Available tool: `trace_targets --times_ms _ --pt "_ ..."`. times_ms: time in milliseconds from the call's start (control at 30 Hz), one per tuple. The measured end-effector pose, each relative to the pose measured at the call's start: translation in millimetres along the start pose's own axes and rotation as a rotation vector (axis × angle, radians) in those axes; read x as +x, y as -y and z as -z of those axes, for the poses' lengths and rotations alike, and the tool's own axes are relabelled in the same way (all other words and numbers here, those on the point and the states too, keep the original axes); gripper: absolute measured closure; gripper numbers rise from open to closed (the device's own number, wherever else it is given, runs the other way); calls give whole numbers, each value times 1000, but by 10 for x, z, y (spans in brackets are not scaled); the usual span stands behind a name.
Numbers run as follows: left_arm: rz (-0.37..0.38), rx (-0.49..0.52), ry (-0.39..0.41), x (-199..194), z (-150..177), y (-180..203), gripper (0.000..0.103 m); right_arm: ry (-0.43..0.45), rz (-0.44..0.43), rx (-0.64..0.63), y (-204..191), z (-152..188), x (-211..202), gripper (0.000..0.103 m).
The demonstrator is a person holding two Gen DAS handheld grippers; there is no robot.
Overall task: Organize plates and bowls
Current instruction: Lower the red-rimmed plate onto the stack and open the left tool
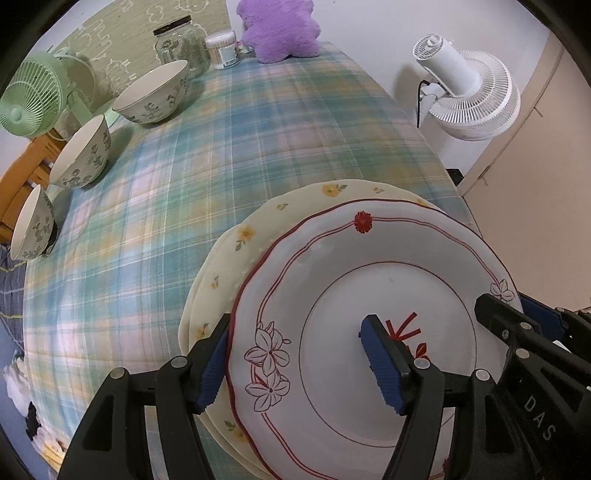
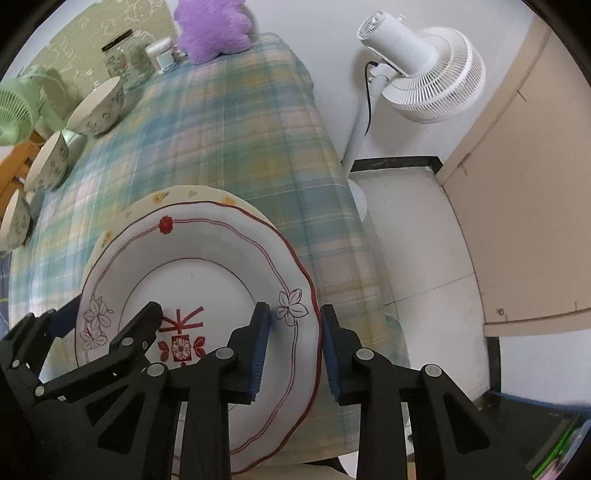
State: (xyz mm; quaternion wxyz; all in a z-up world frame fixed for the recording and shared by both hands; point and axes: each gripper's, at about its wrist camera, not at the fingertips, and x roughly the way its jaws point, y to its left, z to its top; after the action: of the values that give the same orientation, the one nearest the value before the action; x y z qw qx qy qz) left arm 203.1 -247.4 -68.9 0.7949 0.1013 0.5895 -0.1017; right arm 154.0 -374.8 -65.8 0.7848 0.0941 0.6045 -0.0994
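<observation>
A white plate with a red scalloped rim (image 1: 369,266) (image 2: 207,251) lies over a cream plate with yellow flowers (image 1: 258,229) (image 2: 166,195), offset toward the near right. Whether it rests there or is lifted I cannot tell. My left gripper (image 1: 295,365) (image 2: 107,317) is open and straddles the white plate's left rim, one finger outside the edge and one over the well. My right gripper (image 2: 295,350) (image 1: 517,314) is shut on the right rim, which fills the gap between the blue pads (image 2: 260,350). Three floral bowls (image 1: 155,96) (image 1: 83,155) (image 1: 31,225) stand along the left edge.
The plaid-covered table (image 1: 221,140) ends just right of the plates, with tiled floor below (image 2: 417,240). A white standing fan (image 1: 465,88) is beyond that edge. At the back are a green fan (image 1: 29,99), glass jar (image 1: 177,44), cotton-swab tub (image 1: 223,50) and purple plush (image 1: 280,26).
</observation>
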Motion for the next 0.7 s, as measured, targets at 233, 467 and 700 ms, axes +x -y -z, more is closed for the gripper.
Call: trace_targets --times_ms 233,467,700 --pt "-50 56 -23 16 20 78 22 -9 -35 -31 23 -37 4 77" --pt "-20 -1 -29 13 22 32 19 -10 -55 -55 -7 -79 16 77" --pt "15 -66 -17 -51 63 -91 18 -5 -52 -87 -78 -140 39 76"
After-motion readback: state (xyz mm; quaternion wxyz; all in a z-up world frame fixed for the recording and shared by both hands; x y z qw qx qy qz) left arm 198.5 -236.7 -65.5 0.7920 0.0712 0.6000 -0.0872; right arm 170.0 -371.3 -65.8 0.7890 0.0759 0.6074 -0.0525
